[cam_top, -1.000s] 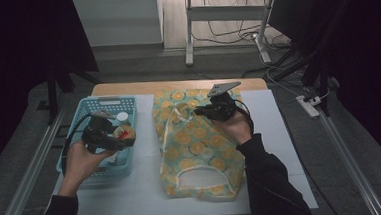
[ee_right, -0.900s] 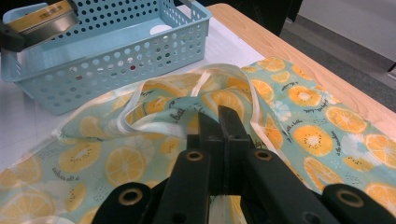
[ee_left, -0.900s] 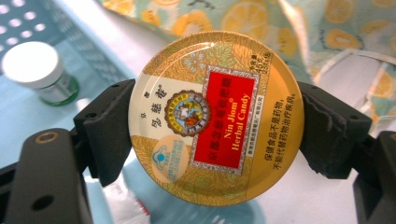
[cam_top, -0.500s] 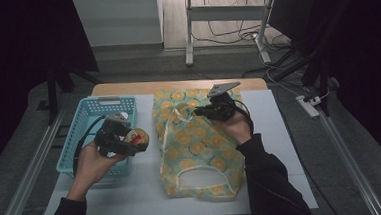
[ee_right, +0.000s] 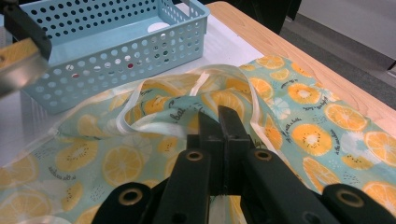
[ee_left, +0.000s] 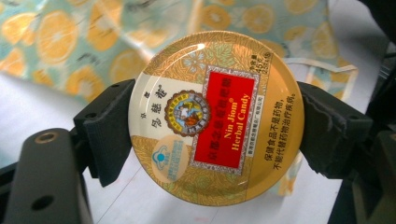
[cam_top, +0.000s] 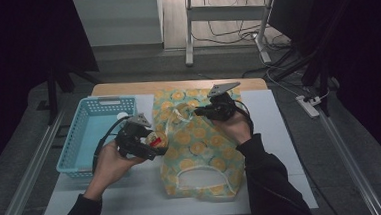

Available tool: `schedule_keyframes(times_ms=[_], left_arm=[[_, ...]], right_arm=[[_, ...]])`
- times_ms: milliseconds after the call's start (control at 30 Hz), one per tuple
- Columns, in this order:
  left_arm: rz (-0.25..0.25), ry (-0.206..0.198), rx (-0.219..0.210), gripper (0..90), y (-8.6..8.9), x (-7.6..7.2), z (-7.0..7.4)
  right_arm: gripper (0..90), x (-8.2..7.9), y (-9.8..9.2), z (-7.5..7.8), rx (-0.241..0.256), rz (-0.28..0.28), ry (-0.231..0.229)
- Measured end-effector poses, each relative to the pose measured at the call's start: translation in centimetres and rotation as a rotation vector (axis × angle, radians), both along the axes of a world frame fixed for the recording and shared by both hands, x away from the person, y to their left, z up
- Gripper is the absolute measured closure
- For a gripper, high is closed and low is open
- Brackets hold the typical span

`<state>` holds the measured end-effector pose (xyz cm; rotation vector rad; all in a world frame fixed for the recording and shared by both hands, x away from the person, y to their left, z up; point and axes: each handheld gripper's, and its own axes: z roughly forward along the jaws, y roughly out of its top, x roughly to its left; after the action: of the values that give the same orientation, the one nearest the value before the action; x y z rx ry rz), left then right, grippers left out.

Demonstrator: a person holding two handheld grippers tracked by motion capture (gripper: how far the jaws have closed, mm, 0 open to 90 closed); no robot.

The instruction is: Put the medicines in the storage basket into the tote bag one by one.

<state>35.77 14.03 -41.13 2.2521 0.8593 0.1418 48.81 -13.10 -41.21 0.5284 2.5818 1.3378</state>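
We hold a round gold candy tin (ee_left: 216,116) in our left tongs (cam_top: 149,142), its two black jaws pressed against opposite sides of the rim, the printed lid with its red label facing the left gripper view's camera. In the high view the tin (cam_top: 156,139) hangs just above the tabletop (cam_top: 133,186), between the blue basket (cam_top: 88,144) and the left edge of the orange-print bag (cam_top: 201,152), close to the bag's near-left side. Our right tongs (cam_top: 199,112) are closed tight on the bag's fabric near its mouth at the far end; in the right gripper view the jaws stand pressed together with the cloth (ee_right: 299,121) pinched and lifted between them, a pale handle strap (ee_right: 135,105) looping just ahead. The basket (ee_right: 116,56) sits beyond the bag there, with a small white round thing (ee_right: 161,27) lying on its floor. The bag lies flat along the tabletop, its other handle (cam_top: 203,179) toward us.
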Motion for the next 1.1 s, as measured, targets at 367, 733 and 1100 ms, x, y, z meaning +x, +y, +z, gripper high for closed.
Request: schedule_keyframes(times_ms=[367,733,1100], left_arm=[[-0.065,0.012,0.005,20.6,-3.9,1.3,-0.9],[-0.112,0.027,0.011,20.6,-7.4,3.1,-2.4],[-0.115,0.007,0.068,20.5,-10.1,5.4,-4.4]], right_arm=[[90.0,0.3,-0.2,-0.2,0.005,-0.003,-0.002],[90.0,0.6,-0.1,-0.6,0.001,-0.006,0.008],[90.0,1.0,-0.1,-1.0,0.001,-0.014,0.017]])
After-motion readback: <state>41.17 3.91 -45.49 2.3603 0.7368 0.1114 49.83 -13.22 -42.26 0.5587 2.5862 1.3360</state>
